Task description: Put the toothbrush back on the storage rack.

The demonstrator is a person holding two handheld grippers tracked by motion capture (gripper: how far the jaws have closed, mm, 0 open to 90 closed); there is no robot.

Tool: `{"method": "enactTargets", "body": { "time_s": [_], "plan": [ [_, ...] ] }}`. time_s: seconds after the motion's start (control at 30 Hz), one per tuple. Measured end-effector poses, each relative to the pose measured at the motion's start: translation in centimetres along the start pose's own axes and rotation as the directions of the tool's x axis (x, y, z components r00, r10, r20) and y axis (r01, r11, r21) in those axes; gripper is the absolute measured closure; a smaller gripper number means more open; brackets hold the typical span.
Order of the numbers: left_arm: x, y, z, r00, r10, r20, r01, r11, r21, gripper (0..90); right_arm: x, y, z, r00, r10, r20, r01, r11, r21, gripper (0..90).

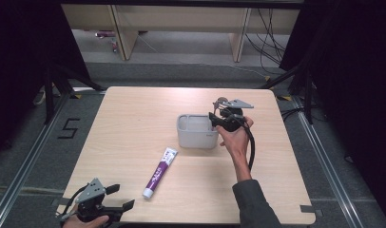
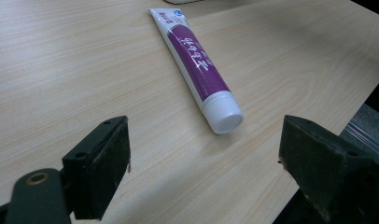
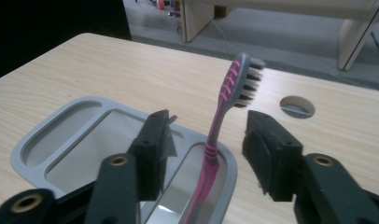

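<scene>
A grey holder (image 1: 197, 138) with several compartments stands right of the table's middle. A pink and grey toothbrush (image 3: 214, 135) stands upright in its narrow end compartment (image 3: 178, 196), bristles up. My right gripper (image 1: 214, 118) hovers at that end of the holder. In the right gripper view its jaws (image 3: 208, 126) are open on either side of the handle, with gaps on both sides. A white and purple toothpaste tube (image 1: 159, 173) lies flat on the table, cap toward the front. My left gripper (image 1: 122, 197) rests open at the front left corner, its jaws (image 2: 204, 158) pointing at the tube's cap (image 2: 223, 114) with nothing between them.
A round hole (image 3: 297, 106) is cut in the wooden tabletop (image 1: 134, 118) beyond the holder. Pale wooden furniture legs (image 1: 123, 33) and loose cables (image 1: 269, 38) are on the floor behind the table. Dark curtains hang at both sides.
</scene>
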State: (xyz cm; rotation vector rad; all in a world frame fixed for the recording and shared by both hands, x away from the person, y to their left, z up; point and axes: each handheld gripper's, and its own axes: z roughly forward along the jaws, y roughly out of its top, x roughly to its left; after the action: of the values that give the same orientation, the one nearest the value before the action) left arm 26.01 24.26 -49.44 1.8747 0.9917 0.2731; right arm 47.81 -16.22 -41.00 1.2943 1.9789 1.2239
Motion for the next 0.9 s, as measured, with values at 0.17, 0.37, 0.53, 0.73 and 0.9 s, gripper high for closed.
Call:
{"method": "enactTargets", "body": {
  "time_s": [0.17,0.37,0.53,0.73,0.9],
  "plan": [
    [0.0,0.0,-0.1,0.9999,0.002,-0.01,-0.002,0.9999,0.01,16.1,0.2,0.1,-1.3,0.9995,0.031,0.01,-0.031,1.0,-0.004,43.1],
    [0.0,-0.1,0.0,0.9999,0.0,-0.011,0.0,1.0,-0.002,16.2,0.0,-0.7,-2.9,0.9997,0.021,-0.009,-0.021,1.0,0.003,38.4],
    [0.1,0.0,0.0,1.0,-0.003,-0.009,0.003,1.0,0.005,16.1,-0.1,-1.8,-4.8,0.9991,0.022,-0.035,-0.022,1.0,0.014,34.5],
    [0.1,-0.1,0.1,0.9999,-0.004,-0.01,0.004,1.0,0.008,16.1,-0.4,-3.5,-7.0,0.9992,-0.012,-0.038,0.012,1.0,0.005,34.6],
    [0.1,-0.1,0.0,0.9998,-0.005,-0.019,0.005,0.9999,0.014,16.1,-0.7,-5.5,-8.6,0.999,0.004,-0.043,-0.003,1.0,0.031,34.2]
  ]
}}
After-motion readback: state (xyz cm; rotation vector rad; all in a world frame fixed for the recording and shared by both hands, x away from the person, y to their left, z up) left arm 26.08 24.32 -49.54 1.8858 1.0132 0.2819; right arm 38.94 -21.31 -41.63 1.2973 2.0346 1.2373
